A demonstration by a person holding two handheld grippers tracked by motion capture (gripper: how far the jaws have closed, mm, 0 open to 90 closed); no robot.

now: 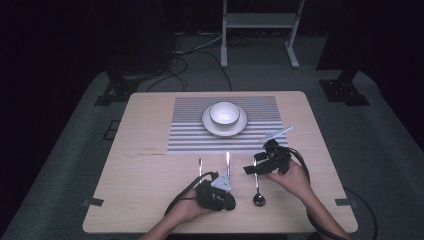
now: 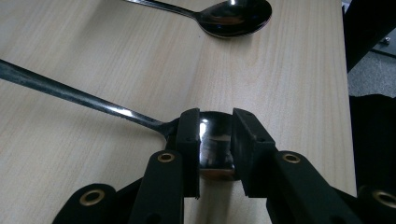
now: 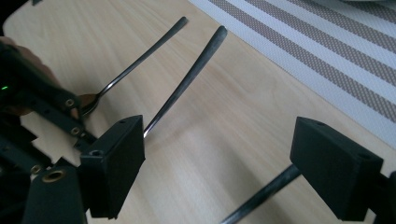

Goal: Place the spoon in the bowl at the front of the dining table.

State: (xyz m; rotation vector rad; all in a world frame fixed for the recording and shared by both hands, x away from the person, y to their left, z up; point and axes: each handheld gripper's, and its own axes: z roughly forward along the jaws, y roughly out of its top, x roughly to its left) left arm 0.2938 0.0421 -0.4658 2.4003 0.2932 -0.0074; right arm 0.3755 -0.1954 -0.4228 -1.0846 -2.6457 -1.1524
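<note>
Low in the centre of the high view, the left claw [image 1: 223, 186] is clenched on the bowl end of a spoon [image 1: 227, 167] whose handle runs up the frame toward a striped mat [image 1: 190, 122]. In the left gripper view the two black pads pinch the shiny bowl [image 2: 214, 144] from either side, at the lower middle of the frame, while the handle stretches away to the upper left, flat on the pale table [image 2: 116, 56].

The spoon looks like polished steel: light, stiff and hard, and likely slick under the pads. A grip across the rounded bowl could let it pivot or slide out; the narrow neck where bowl meets handle seems the steadier place to take hold.

Right of centre in the high view, the right claw [image 1: 261, 162] stands released, its jaws wide apart above the handle of a second spoon [image 1: 258, 192], whose bowl lies nearer the bottom edge. In the right gripper view that dark handle [image 3: 261, 193] passes between the open pads at the bottom of the frame without touching either.

A third utensil [image 1: 200, 167] lies just left of the gripped spoon. A white bowl [image 1: 224, 113] on a plate [image 1: 210, 126] sits on the mat, upper centre.
</note>
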